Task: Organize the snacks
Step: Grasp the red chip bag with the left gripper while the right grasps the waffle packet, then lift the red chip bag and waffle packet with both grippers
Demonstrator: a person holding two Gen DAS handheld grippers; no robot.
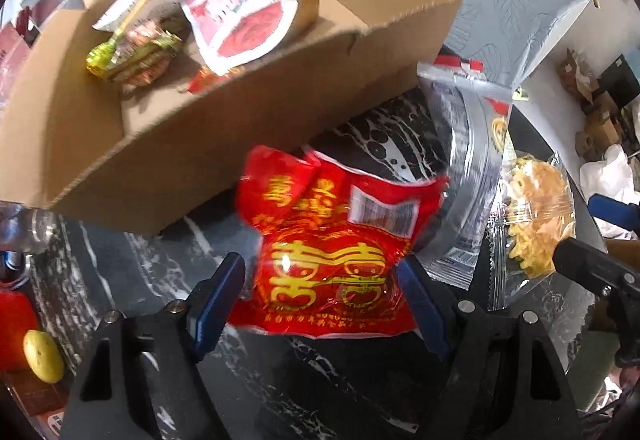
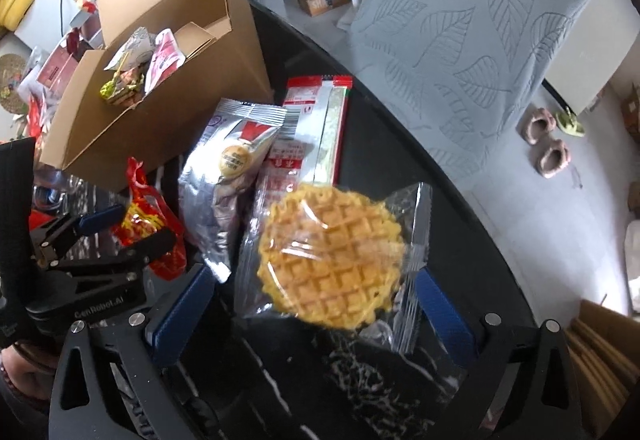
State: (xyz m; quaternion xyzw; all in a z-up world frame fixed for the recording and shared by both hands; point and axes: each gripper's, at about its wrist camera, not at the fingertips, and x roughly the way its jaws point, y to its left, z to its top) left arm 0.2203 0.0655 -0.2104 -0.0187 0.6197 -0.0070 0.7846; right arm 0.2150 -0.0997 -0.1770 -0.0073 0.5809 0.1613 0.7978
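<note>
Left wrist view: left gripper (image 1: 320, 292) jaws are set wide around one red packet (image 1: 332, 240), pads beside its edges, grip not seen. Right gripper (image 2: 316, 304) jaws are spread fully; one wrapped waffle (image 2: 332, 260) lies between them, untouched. One silver pouch (image 2: 228, 175) and one red-white packet (image 2: 316, 119) are seen beyond on the dark table (image 2: 360, 380), near its curved edge. One cardboard box (image 1: 200, 143), holding three packets, is seen. A yellow fruit (image 1: 43, 356) is shown only by the left view; slippers (image 2: 544, 143) only by the right.
</note>
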